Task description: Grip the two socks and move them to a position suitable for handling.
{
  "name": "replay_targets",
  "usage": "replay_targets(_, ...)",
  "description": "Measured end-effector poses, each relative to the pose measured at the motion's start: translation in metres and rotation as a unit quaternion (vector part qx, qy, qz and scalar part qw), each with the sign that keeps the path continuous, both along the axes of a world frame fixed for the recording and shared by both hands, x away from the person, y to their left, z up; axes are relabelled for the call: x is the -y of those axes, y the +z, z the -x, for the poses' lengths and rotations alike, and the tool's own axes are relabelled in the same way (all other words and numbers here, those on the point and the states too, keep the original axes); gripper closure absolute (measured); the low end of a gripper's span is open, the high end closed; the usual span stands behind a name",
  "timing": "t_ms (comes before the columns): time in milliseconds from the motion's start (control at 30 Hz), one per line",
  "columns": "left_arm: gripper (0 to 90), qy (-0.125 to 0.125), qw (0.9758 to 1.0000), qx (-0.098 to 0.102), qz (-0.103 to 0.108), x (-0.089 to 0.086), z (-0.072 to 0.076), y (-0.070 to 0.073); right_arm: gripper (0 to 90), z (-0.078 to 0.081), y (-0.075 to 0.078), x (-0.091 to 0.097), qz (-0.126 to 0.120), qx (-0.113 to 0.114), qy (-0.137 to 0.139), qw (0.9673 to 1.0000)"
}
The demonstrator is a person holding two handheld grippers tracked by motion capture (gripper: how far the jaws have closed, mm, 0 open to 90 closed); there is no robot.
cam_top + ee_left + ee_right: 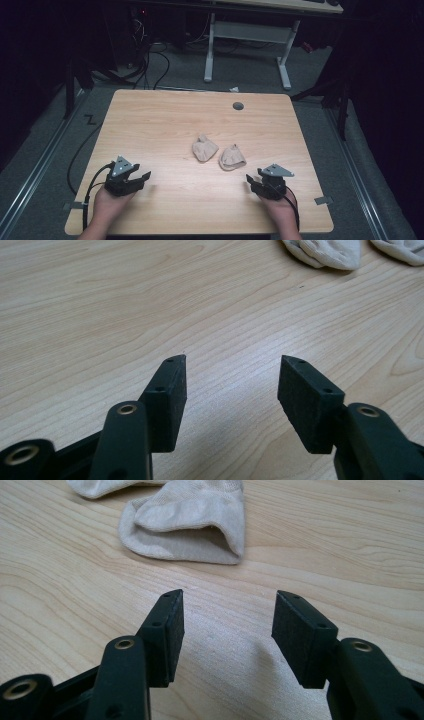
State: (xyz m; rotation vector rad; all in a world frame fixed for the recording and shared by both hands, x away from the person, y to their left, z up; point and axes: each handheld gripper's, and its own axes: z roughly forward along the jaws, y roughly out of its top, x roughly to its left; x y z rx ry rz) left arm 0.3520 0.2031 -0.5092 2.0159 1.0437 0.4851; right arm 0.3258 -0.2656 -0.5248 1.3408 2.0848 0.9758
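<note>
Left gripper (142, 176) sits near the front-left of the light wood table (150, 120), held by the person's left hand (107, 202), w/ a black cable trailing off the table edge. In the left gripper view its jaws stand wide apart — nothing btwn them but bare wood grain; two pale bits of fabric show at the top right of that view.

Mid-table, slightly right of centre: two small beige socks, crumpled. Left sock (204, 148) lies just beside the right sock (232, 157); can't tell if they touch. Both are well apart from the left gripper, nearer the right one.

A small grey round cap (238, 106) sits in the tabletop toward the far edge, right of centre.

Right gripper (248, 180) is near the front-right, held by the right hand (280, 205), grey three-cornered plate on top. Its jaws also stand wide apart and empty — in the right gripper view the right sock lies just ahead of the tips, its open cuff facing the camera, not touching the pads (172, 630).

Beyond the table: grey floor, a white desk frame (247, 45), cables.
</note>
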Motion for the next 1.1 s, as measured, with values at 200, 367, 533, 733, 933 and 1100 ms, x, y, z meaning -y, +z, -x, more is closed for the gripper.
replay_targets(200,45.4,0.0,1.0,0.003,0.005,0.001,0.0,0.002,46.7,-0.001,-0.001,0.001,0.0,-0.001,-0.001,1.0)
replay_targets(367,45.1,-0.002,1.0,0.001,0.008,0.003,0.001,0.002,47.2,0.0,-0.002,0.002,-0.001,-0.004,0.001,1.0)
replay_targets(533,44.8,-0.007,0.9999,-0.003,0.011,0.004,0.003,0.003,50.0,0.0,0.002,0.001,-0.005,0.003,0.004,1.0)
replay_targets(733,44.3,-0.012,0.9997,-0.011,0.018,0.003,0.003,0.003,65.3,-0.003,0.012,-0.006,-0.012,0.007,0.012,0.9998)
replay_targets(933,44.4,-0.016,0.9997,-0.001,0.016,0.004,0.0,0.006,82.1,-0.018,0.027,-0.016,-0.008,0.016,0.015,0.9997)
replay_targets(1100,43.3,-0.024,0.9996,0.006,0.015,0.012,-0.003,0.008,86.2,-0.039,0.034,-0.03,0.018,0.018,0.016,0.9995)
